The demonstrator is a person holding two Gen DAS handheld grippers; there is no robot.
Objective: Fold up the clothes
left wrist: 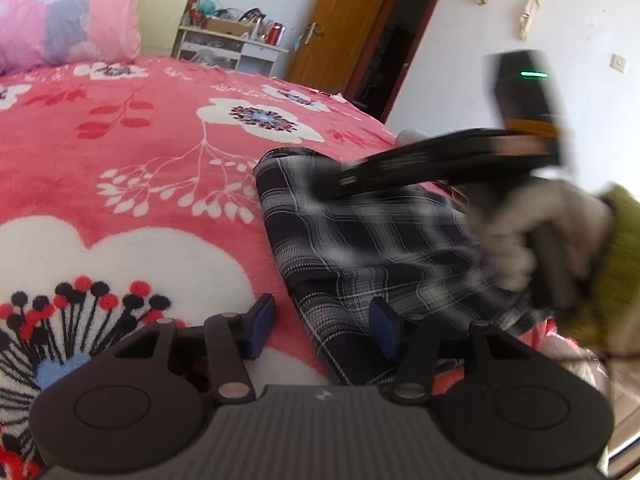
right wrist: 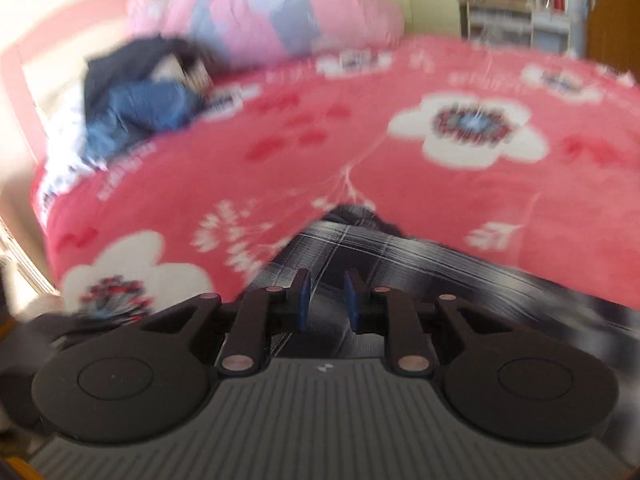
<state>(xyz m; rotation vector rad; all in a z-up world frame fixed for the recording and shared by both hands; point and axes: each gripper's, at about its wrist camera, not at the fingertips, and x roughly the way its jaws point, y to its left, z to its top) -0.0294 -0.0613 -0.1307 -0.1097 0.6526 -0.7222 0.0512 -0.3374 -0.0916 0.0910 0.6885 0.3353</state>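
A dark plaid garment [left wrist: 360, 248] lies folded on the pink flowered bedspread [left wrist: 160, 148]. My left gripper [left wrist: 324, 330] is open, its jaws straddling the garment's near left edge. The right gripper's body shows blurred in the left wrist view [left wrist: 460, 160], held by a gloved hand above the garment. In the right wrist view, which is motion-blurred, my right gripper [right wrist: 327, 304] hovers over the plaid garment [right wrist: 400, 256] with its blue pads a narrow gap apart; plaid cloth shows between them, and I cannot tell whether it is gripped.
A pink quilt [left wrist: 68, 12] is piled at the bed's head. A heap of blue and dark clothes [right wrist: 136, 104] lies at the far left of the bed. A white shelf [left wrist: 228, 48] and a wooden door [left wrist: 344, 24] stand beyond the bed.
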